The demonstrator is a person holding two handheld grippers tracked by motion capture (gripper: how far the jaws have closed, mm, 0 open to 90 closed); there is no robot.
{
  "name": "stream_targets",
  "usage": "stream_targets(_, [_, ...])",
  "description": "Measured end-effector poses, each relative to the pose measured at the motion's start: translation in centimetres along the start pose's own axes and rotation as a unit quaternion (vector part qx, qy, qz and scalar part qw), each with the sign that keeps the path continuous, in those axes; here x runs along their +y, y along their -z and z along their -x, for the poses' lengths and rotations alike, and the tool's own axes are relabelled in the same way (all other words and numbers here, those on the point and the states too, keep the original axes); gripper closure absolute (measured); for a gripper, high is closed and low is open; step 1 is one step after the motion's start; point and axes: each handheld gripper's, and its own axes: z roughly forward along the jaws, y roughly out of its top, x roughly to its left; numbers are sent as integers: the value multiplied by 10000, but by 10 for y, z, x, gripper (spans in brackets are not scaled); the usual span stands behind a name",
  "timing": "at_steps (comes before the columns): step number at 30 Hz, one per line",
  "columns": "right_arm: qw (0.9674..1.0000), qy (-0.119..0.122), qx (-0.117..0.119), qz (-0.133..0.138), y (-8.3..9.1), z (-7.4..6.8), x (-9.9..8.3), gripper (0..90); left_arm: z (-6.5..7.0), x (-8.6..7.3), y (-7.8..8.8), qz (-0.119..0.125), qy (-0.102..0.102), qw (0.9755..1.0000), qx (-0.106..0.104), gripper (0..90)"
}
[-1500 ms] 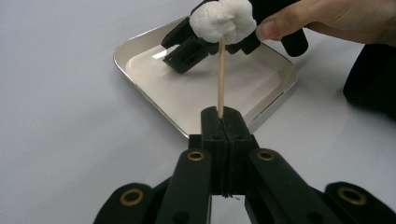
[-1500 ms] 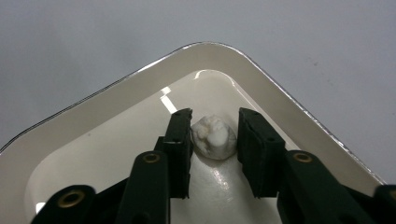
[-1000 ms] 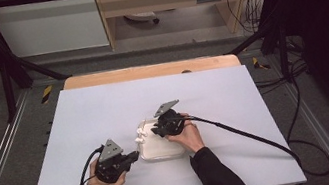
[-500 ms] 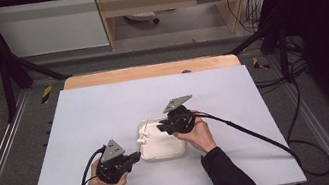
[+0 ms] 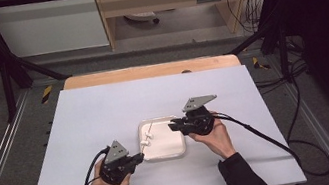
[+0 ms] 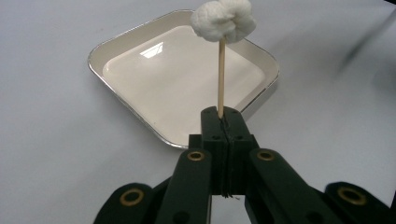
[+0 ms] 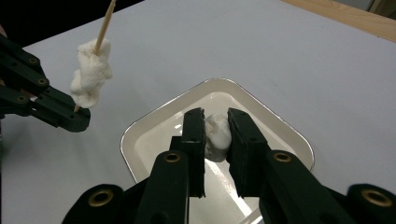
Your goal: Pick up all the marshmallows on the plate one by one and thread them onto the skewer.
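Left gripper (image 5: 138,157) sits at the near-left corner of the tray (image 5: 178,152), low over the table (image 5: 89,110); jaws fully closed on a thin wooden skewer (image 6: 221,77); skewer stands up out of the jaw tips, roughly in line with the gripper, clamped at its bottom end; white lump (image 6: 224,19) is threaded on the skewer near its top, knotted and puffy, marshmallow-like; in the right gripper view the same skewer (image 7: 105,22) pokes out above that lump (image 7: 90,70), so the stick goes right through it; lump hangs over the tray's near-left edge, not touching the tray.

Right gripper (image 5: 172,124) is at the tray's right side, above it, jaws pointing left across the tray toward the left gripper; jaws narrow, pinching a second white piece (image 7: 217,136); both pads press on its sides; piece is held clear of the tray floor as far as I can tell, directly over the tray's middle; held piece and skewered lump are apart, with the gap spanning the tray's left half.

Tray (image 6: 116,46) is shallow, square with rounded corners, cream inside, metallic rim; sits near the table's centre, slightly toward the person; table top is plain white with a wooden strip (image 5: 148,71) at the far edge; cables trail from both grippers off the near side.
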Motion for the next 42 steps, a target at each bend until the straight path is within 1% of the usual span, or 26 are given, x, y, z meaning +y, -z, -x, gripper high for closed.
stream_targets(3, [10000, -15, 25, 65, 8, -1, -1, 775, 2, 0, 0, 9, -20, 10000, -17, 891])
stream_targets(7, [9997, -28, 50, 248, 19, -2, 2, 776, 4, 1, -1, -3, -63, 10000, -35, 892])
stream_targets(12, [9989, -68, 143, 434, 32, -3, 6, 778, 5, 1, -1, -8, -93, 9999, -52, 891])
stream_targets(18, [9979, -127, 205, 596, 43, -3, 10, 781, 8, 2, -3, -17, -136, 9998, -107, 891])
stream_targets(29, [9963, -158, 312, 786, 50, -8, 20, 782, 12, 3, -5, -35, -209, 9997, -157, 892])
stream_targets(34, [9954, -222, 331, 871, 50, -10, 25, 782, 13, 3, -5, -24, -218, 9996, -168, 892])
stream_targets(37, [9940, -291, 400, 976, 50, -11, 27, 783, 14, 3, -5, -20, -228, 9996, -174, 891])
stream_targets(42, [9921, -367, 540, 1072, 46, -12, 32, 784, 15, 3, -5, -23, -267, 9995, -193, 891])
